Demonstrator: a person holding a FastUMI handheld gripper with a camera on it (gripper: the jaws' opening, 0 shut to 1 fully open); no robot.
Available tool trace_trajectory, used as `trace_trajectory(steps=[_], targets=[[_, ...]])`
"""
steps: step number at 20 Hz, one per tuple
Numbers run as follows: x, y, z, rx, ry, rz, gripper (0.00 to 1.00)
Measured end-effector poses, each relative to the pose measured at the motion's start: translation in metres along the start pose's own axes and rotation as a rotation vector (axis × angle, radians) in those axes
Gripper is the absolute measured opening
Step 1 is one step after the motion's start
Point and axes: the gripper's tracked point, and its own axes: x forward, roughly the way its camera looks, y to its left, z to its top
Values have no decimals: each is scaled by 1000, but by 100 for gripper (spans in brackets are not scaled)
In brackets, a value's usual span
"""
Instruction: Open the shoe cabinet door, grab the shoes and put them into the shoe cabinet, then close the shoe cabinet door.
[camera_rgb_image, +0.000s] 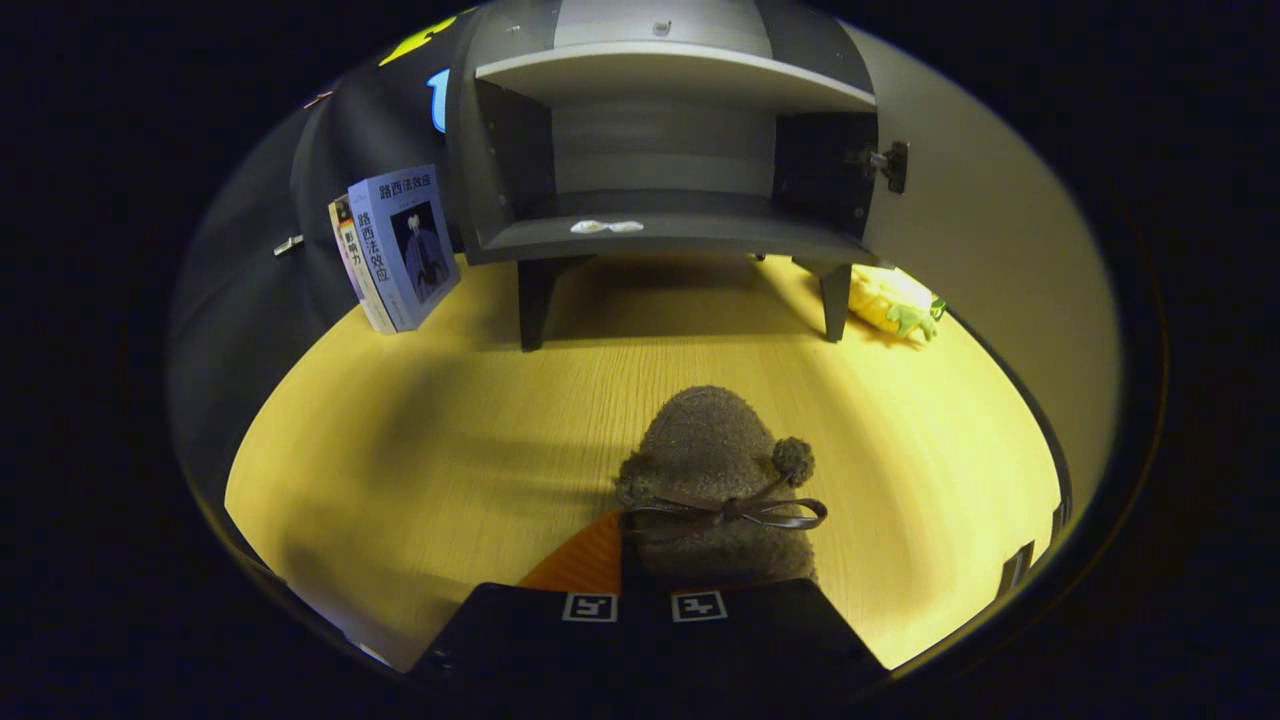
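A brown fuzzy shoe (712, 470) with a dark bow and a pom-pom sits right at my fingers, its toe pointing toward the cabinet. My gripper (645, 575) is shut on the shoe's rear part, which the fingers partly hide. Whether the shoe is lifted or rests on the wooden tabletop (420, 450) I cannot tell. Beyond it stands the dark shoe cabinet (660, 235) on short legs. Its door (980, 250) is swung wide open to the right. Inside are a bare lower shelf with a small white scrap (606, 227) and an upper shelf (670, 70).
Two books (400, 250) lean upright left of the cabinet, against the booth wall. A yellow and green plush toy (893, 303) lies by the cabinet's right leg, under the open door. A broad stretch of tabletop separates the shoe from the cabinet.
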Motion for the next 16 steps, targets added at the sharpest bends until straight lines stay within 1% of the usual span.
trace_trajectory(steps=[2, 5, 9, 14, 16], targets=[[-15, 0, 20, 3, -33, -6, 5], [-43, 1, 59, -25, -99, -16, 5], [-85, 4, 125, -38, -175, -31, 5], [-124, 9, 208, 0, -260, -12, 5], [-128, 8, 230, 22, -255, -3, 5]])
